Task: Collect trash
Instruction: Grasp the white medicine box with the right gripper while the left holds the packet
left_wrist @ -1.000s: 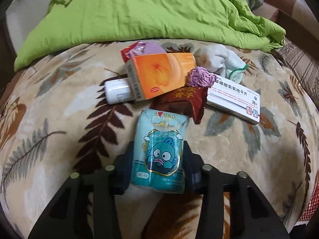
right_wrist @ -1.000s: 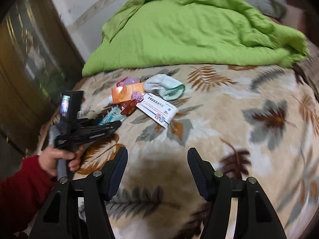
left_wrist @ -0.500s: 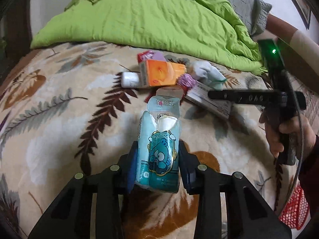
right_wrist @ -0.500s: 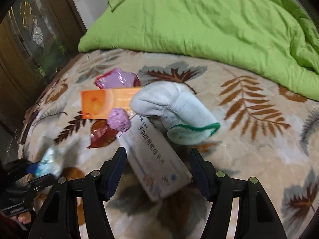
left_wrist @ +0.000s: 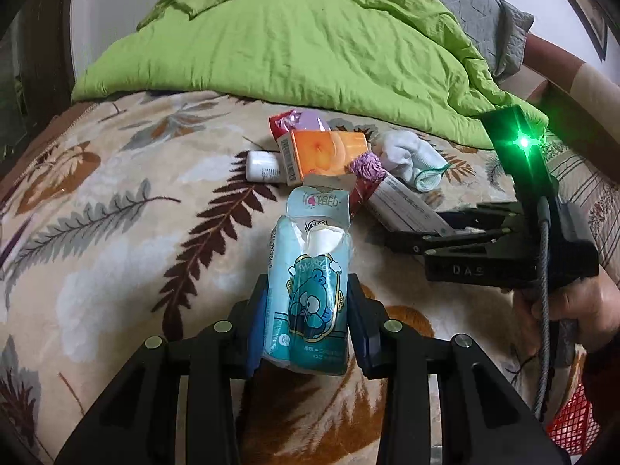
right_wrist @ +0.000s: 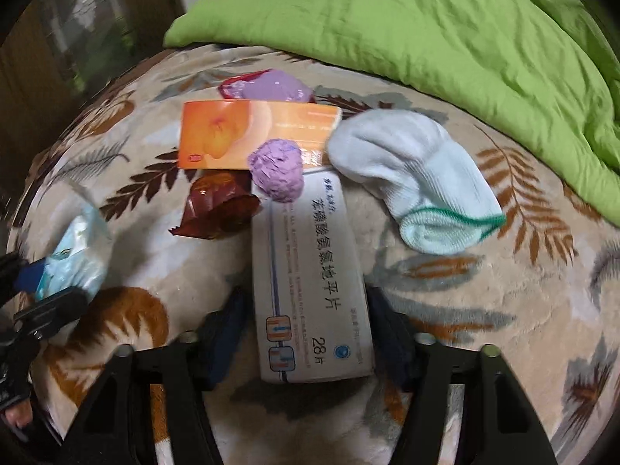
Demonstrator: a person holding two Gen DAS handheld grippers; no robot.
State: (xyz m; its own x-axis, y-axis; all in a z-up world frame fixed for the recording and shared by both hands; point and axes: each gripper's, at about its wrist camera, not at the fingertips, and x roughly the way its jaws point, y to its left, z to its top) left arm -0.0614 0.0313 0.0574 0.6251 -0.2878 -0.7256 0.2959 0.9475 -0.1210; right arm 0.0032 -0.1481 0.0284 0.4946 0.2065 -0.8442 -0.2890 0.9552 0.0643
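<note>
My left gripper (left_wrist: 308, 290) is shut on a light-blue tissue pack (left_wrist: 310, 267) with a cartoon print, held above the leaf-patterned blanket (left_wrist: 116, 232). The same pack (right_wrist: 77, 255) shows at the left edge of the right wrist view. My right gripper (right_wrist: 306, 298) is low over the trash pile. Its jaws are closing around a white medicine box (right_wrist: 310, 255), which lies flat between the fingers with a slim gap at the left pad. In the left wrist view that box (left_wrist: 403, 205) pokes out of the right gripper's fingers.
Behind the white box lie an orange box (right_wrist: 248, 135), a purple crumpled ball (right_wrist: 277, 174), a dark red wrapper (right_wrist: 217, 209), a pink wrapper (right_wrist: 267, 87), a white sock (right_wrist: 410, 178) and a white bottle (left_wrist: 263, 166). A green duvet (right_wrist: 426, 19) is bunched behind. A red mesh basket (left_wrist: 569, 426) sits low right.
My left gripper lifted the tissue pack off the blanket and drew it back from the pile. My right gripper swept in, came down over the white box, and its jaws narrowed.
</note>
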